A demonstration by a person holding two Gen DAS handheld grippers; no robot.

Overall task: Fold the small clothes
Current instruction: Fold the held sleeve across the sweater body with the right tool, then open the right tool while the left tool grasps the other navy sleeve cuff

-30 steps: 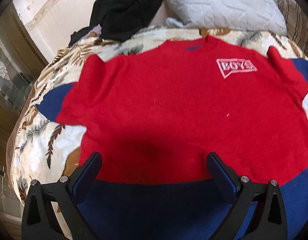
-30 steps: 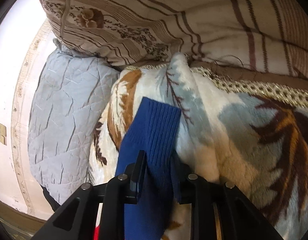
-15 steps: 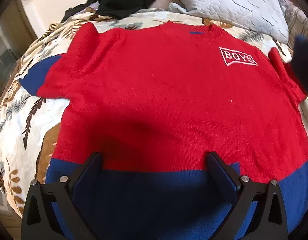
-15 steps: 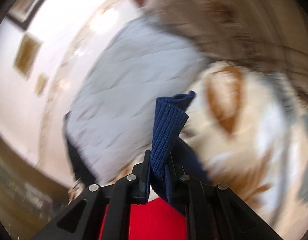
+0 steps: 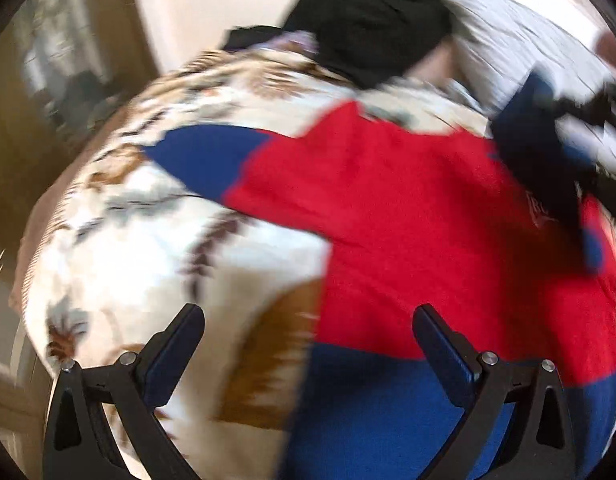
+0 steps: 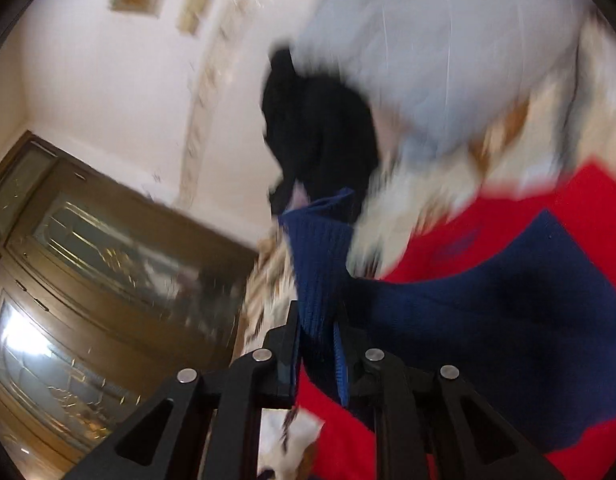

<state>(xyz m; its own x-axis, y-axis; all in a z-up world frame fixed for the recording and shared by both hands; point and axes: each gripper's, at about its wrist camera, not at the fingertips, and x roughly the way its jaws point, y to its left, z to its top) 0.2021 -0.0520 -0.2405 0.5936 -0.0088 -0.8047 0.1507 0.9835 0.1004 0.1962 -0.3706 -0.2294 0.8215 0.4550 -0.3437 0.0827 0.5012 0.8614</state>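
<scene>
Gripping blue sleeve cuff (image 6: 322, 256), right gripper (image 6: 316, 320), jaws opening slightly | left gripper (image 5: 308, 320) fingers wide apart, holding nothing | red sweater (image 5: 408, 220) spread on blanket (image 5: 147, 260), from centre to 4 o'clock

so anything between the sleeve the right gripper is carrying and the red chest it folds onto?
Nothing visible. The right gripper has the blue sleeve cuff between its jaws, which are opening, above the sweater. The red front below it is bare; the black clothes and grey pillow lie beyond the collar. Frames are blurred.
</scene>
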